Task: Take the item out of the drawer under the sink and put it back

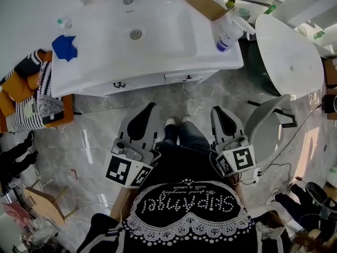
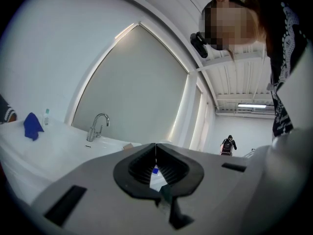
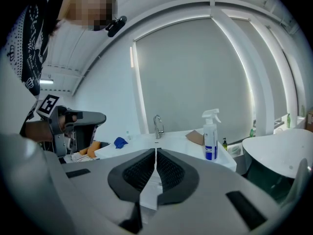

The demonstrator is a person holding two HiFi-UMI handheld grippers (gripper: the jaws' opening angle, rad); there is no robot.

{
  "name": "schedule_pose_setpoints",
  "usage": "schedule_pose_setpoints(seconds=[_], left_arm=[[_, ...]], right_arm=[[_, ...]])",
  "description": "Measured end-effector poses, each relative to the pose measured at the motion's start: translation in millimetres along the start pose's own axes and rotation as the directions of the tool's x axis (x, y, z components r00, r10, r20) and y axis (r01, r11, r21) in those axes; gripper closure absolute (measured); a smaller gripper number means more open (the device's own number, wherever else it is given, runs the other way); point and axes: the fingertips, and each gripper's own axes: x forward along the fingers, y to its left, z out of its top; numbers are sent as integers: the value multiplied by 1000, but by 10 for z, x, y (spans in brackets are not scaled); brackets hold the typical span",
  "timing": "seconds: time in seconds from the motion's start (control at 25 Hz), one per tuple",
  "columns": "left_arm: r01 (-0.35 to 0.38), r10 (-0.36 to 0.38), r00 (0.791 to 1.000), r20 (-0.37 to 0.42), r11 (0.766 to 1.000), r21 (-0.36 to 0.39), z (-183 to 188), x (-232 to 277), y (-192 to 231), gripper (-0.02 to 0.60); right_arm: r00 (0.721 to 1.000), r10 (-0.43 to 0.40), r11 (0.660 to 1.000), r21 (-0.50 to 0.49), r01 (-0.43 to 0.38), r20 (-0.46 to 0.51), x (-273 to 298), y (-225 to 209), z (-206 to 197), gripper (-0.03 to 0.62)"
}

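The white sink stands on a white cabinet whose drawer fronts are closed; the item inside is hidden. Both grippers hang over the marble floor, close to the person's legs and short of the cabinet. My left gripper is shut with nothing between its jaws, and in the left gripper view its jaws meet in a thin line. My right gripper is also shut and empty, its jaws pressed together and pointing toward the sink.
On the sink top lie a blue cloth, a spray bottle and a brown cardboard piece. A white bathtub and a white chair stand at the right. A basket with striped cloth sits left of the cabinet.
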Motion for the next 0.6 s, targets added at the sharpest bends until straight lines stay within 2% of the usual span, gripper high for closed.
schedule_pose_setpoints(seconds=[0.6], left_arm=[[-104,104,995,-3,994,-15,-31,364,-139,577]], right_arm=[[994,105,994,-36,-106,-22,186,-399,188,568]])
